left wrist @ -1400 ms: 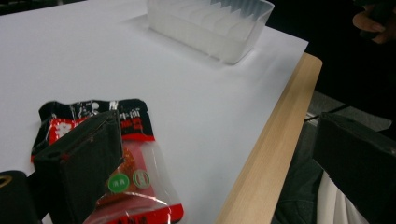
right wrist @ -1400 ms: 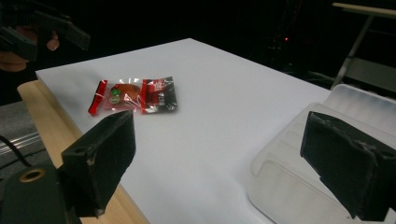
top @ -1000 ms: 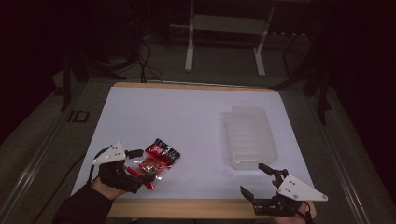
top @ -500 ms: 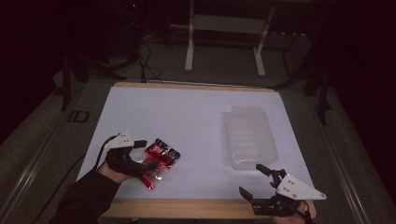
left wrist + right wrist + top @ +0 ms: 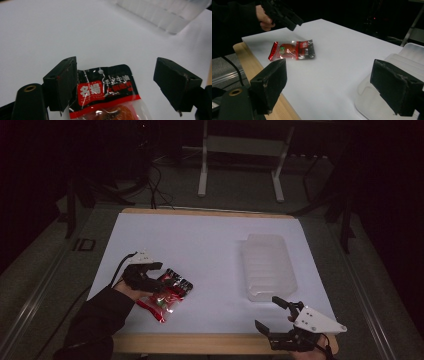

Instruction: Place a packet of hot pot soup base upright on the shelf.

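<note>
A red and black snack packet (image 5: pixel 168 292) lies flat on the white table sheet (image 5: pixel 210 245) near the front left. My left gripper (image 5: pixel 150 269) hovers just above its near-left end, open and holding nothing. In the left gripper view the packet (image 5: pixel 105 92) sits low between the spread jaws of the left gripper (image 5: pixel 115 72). My right gripper (image 5: pixel 270 314) stands open at the front right edge, empty. The right gripper view looks between the wide jaws of the right gripper (image 5: pixel 329 75) to the packet (image 5: pixel 293 50) and the raised left gripper (image 5: pixel 284 15).
A clear ribbed plastic container (image 5: pixel 269 265) lies on the right half of the sheet, close to my right gripper; the container (image 5: pixel 402 57) is also near in the right gripper view. The wooden table edge (image 5: pixel 200 342) runs along the front. Dark floor and desk legs lie beyond.
My left gripper has moved forward and slightly right, rising over the packet, which stays in place on the sheet. The right gripper has barely shifted.
</note>
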The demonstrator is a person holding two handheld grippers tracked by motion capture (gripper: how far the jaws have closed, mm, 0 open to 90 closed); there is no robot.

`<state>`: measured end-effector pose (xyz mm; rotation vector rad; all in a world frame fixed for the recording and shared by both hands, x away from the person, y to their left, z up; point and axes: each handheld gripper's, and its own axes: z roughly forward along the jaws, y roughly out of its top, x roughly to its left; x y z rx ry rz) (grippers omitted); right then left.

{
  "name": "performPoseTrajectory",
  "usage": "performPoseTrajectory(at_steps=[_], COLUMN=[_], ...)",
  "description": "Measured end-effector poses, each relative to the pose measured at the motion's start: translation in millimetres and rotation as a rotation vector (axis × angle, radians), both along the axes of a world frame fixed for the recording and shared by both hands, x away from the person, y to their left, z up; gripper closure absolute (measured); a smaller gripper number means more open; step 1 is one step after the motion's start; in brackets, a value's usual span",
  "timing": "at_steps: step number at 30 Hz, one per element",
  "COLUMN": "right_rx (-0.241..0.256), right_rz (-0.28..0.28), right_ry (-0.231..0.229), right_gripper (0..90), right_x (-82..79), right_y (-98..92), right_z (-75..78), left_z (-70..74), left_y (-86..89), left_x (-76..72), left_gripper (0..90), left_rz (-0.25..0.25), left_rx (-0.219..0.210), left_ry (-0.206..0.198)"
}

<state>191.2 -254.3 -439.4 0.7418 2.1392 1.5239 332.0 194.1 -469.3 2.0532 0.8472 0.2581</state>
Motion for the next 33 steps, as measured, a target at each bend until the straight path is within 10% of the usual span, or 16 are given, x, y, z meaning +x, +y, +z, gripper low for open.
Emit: performPoseTrajectory(at_steps=[17, 33], right_rx=[-0.023, -0.025], right_rz=[0.028, 0.033], right_ry=[0.023, 0.044], right_gripper=[14.9, 16.1], right_x=[2.6, 5.0], right_y=[2.9, 3.0], right_z=[-4.4, -6.4], left_z=[-32.7, -57.9], left_y=[2.7, -4.6], left_x=[37.4, 39.7], left_gripper=[36.3, 39.8], left_rz=[0.025, 0.031], left_rx=[0.084, 0.178], left_ry=[0.086, 0.132])
